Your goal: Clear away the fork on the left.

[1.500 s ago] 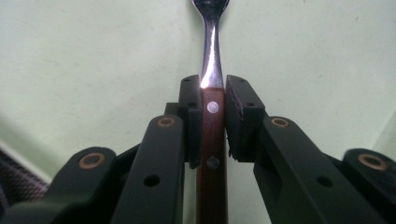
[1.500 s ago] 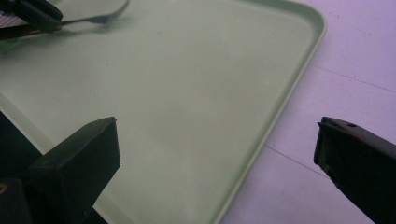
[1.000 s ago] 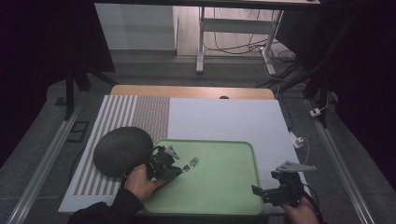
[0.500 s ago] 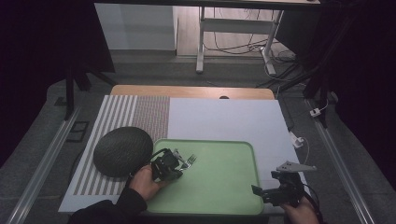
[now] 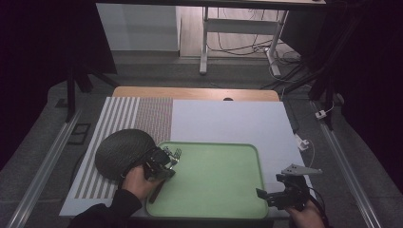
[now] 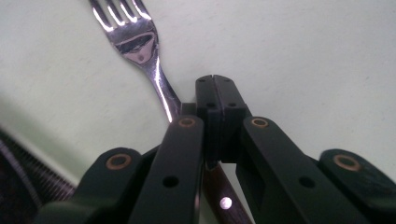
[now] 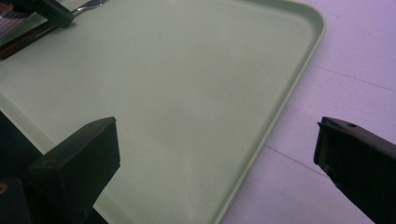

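High view: a pale green rectangular plastic tray (image 5: 223,190) sits on the white counter (image 5: 228,118), toward its near edge. A dark round woven placemat (image 5: 121,152) lies just left of the tray, partly over a striped mat (image 5: 123,114). The left claw (image 5: 164,161), held in the person's left hand (image 5: 138,183), is at the tray's left edge. A silver metal fork with a dark wooden handle (image 5: 175,154) is in the left claw, tines toward the tray's far-left corner, handle running back toward the near edge. The right claw (image 5: 273,195) is at the tray's near-right corner, carrying a grey three-cornered plate (image 5: 299,169).

Left gripper view: the left claw (image 6: 215,100) has its jaws pressed together, pinching the fork (image 6: 140,46) at the neck where metal meets wood. The tines point away, over the green tray (image 6: 303,60). The placemat (image 6: 23,177) shows at lower left.

Right gripper view: the right claw (image 7: 217,154) is spread wide, nothing between its jaws. Below it, the tray (image 7: 187,84) edge meets the white counter (image 7: 355,65). The fork (image 7: 88,5) and the left claw (image 7: 46,11) show at the top left.
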A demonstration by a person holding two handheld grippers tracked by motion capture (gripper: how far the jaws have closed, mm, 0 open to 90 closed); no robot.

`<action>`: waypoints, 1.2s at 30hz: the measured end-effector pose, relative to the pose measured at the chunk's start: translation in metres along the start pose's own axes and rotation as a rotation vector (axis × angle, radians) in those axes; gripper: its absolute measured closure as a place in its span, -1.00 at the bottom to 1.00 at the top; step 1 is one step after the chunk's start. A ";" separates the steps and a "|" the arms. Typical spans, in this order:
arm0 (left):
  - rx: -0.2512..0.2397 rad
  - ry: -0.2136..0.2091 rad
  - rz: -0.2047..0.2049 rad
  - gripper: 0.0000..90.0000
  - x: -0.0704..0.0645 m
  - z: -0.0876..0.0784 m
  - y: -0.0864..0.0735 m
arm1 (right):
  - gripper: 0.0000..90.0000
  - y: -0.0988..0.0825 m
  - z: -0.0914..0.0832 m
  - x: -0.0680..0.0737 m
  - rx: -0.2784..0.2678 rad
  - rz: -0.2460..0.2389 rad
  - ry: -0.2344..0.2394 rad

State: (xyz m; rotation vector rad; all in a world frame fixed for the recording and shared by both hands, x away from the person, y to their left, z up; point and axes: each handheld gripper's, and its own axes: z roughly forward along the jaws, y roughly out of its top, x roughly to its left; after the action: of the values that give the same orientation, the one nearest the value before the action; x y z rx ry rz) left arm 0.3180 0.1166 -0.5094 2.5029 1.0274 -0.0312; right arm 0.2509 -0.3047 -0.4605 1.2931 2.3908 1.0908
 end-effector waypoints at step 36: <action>-0.080 0.036 -0.050 0.31 0.013 -0.020 -0.010 | -0.99 0.000 0.000 0.000 0.001 0.002 0.001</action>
State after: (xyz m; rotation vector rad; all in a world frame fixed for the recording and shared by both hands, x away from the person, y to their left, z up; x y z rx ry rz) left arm 0.3176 0.1391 -0.4977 2.4137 1.0835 0.0392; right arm 0.2510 -0.3047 -0.4606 1.2964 2.3912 1.0914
